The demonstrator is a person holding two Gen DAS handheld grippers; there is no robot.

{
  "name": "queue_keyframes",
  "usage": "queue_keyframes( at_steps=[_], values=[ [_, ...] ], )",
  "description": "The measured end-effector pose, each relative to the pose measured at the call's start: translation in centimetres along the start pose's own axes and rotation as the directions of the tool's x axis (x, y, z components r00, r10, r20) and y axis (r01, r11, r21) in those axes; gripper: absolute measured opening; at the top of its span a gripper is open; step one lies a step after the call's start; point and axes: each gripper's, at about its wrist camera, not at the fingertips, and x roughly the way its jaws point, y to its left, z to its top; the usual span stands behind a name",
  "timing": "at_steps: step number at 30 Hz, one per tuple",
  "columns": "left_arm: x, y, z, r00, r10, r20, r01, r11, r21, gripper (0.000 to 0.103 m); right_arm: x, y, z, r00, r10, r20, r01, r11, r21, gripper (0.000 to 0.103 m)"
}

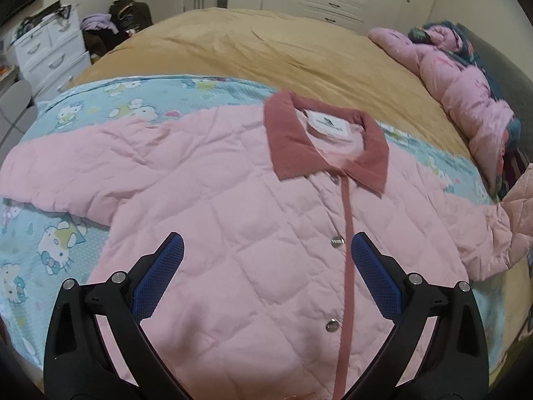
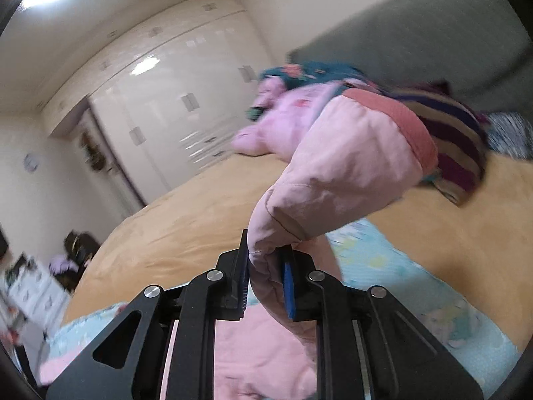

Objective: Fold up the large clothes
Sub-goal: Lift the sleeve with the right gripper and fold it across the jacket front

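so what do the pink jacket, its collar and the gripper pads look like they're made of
Pink jacket: soft padded cloth, matte, likely quilted cotton or polyester; diamond stitching puffs between seams.
Collar: darker rose, fuzzy fabric, perhaps corduroy or fleece; too blurred to say which.
Snaps: shiny, probably metal.
Left gripper pads: blue, finely cross-hatched, looks like textured rubber or plastic on black, seemingly plastic arms.

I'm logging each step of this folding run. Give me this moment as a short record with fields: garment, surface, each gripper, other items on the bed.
garment: pink quilted jacket, front up, buttoned, darker pink collar
surface: cartoon-print blanket over a tan bedspread
left gripper: open above the jacket's front, holding nothing
right gripper: shut on the jacket's sleeve, sleeve lifted off the bed
other items: pile of clothes by the headboard
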Motion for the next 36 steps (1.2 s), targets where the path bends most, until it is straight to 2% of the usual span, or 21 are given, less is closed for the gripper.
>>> queue_keyframes(
  at_steps=[6, 9, 13, 19, 22, 27, 30, 32, 34, 36],
  values=[
    [-0.8, 2.8, 1.7, 1.0, -0.02, 0.023, 0.021, 0.999, -0.05, 0.094, 0.3, 8.0, 0.0, 0.994, 0.111, 0.011, -0.108, 0.985, -0.135, 0.016],
    [-1.0, 4.5, 2.4, 0.999, -0.044, 0.02, 0.045, 0.995, -0.088, 0.094, 0.7, 11.5, -0.9, 0.983, 0.182, -0.012, -0.181, 0.97, -0.162, 0.016],
    [-1.4, 6.6, 3.1, 0.998, -0.046, 0.044, 0.051, 0.992, -0.12, 0.094, 0.8, 16.5, -2.8, 0.973, 0.229, -0.036, -0.231, 0.943, -0.238, 0.016],
    [-0.5, 9.4, 3.5, 0.994, -0.103, 0.044, 0.11, 0.975, -0.191, 0.094, 2.0, 22.9, -7.9, 0.955, 0.272, -0.115, -0.295, 0.891, -0.345, 0.016],
    [0.3, 10.7, 3.6, 0.988, -0.151, 0.044, 0.157, 0.964, -0.215, 0.094, 3.4, 26.1, -11.8, 0.945, 0.276, -0.173, -0.323, 0.86, -0.394, 0.016],
    [1.6, 12.2, 3.4, 0.974, -0.221, 0.057, 0.228, 0.941, -0.249, 0.094, 5.6, 29.6, -17.9, 0.921, 0.271, -0.278, -0.37, 0.832, -0.413, 0.016],
    [2.5, 12.6, 3.3, 0.948, -0.31, 0.064, 0.315, 0.903, -0.293, 0.094, 6.1, 31.1, -21.1, 0.907, 0.261, -0.331, -0.389, 0.821, -0.418, 0.016],
    [3.0, 12.8, 3.4, 0.907, -0.413, 0.084, 0.415, 0.841, -0.348, 0.094, 6.5, 31.8, -23.3, 0.897, 0.245, -0.368, -0.397, 0.815, -0.422, 0.017],
    [3.3, 12.4, 3.7, 0.876, -0.473, 0.094, 0.472, 0.801, -0.367, 0.094, 6.5, 32.3, -24.8, 0.884, 0.252, -0.393, -0.415, 0.811, -0.413, 0.021],
    [3.3, 11.7, 4.2, 0.857, -0.501, 0.118, 0.506, 0.778, -0.371, 0.094, 6.2, 33.0, -26.3, 0.874, 0.256, -0.414, -0.429, 0.805, -0.409, 0.026]
  ],
)
